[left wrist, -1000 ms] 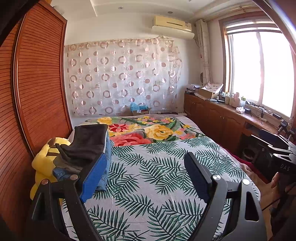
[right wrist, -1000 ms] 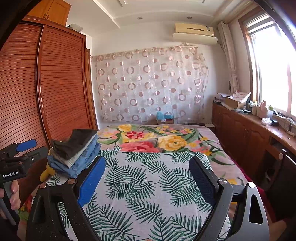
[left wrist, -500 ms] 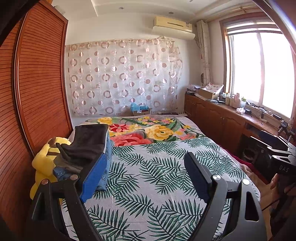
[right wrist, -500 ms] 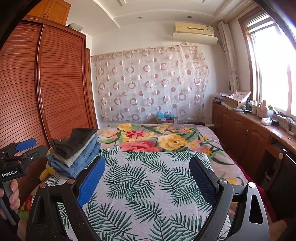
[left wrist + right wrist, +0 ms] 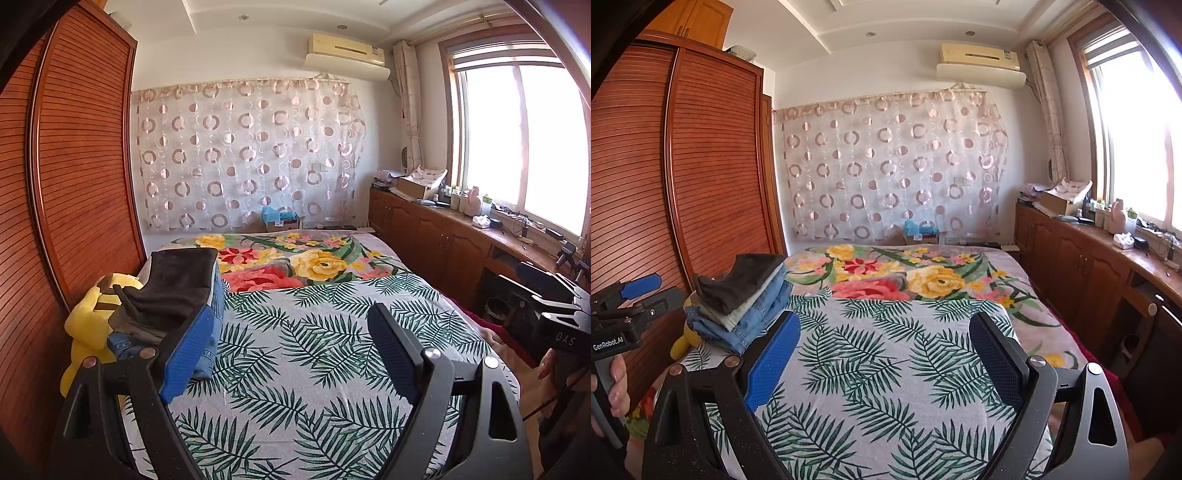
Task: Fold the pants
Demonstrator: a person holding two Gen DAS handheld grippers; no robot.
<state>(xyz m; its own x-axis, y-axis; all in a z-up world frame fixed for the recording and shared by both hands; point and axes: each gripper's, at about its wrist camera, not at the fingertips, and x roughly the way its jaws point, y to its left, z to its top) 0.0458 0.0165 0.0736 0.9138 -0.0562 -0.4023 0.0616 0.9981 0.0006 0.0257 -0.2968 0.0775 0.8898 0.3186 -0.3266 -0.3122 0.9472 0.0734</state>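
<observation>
A stack of folded pants (image 5: 173, 295), dark brown on top with blue jeans below, sits at the left edge of the bed (image 5: 314, 332); it also shows in the right wrist view (image 5: 738, 295). My left gripper (image 5: 291, 339) is open and empty, held above the bed's leaf-print cover, just right of the stack. My right gripper (image 5: 882, 343) is open and empty above the same cover. The right gripper's body shows at the right edge of the left wrist view (image 5: 554, 314), and the left gripper's body at the left edge of the right wrist view (image 5: 624, 317).
A yellow plush toy (image 5: 88, 325) lies under and beside the stack. A wooden wardrobe (image 5: 66, 184) stands along the bed's left side. A low wooden cabinet (image 5: 443, 236) with clutter runs under the window at right. A circle-pattern curtain (image 5: 243, 155) hangs behind the bed.
</observation>
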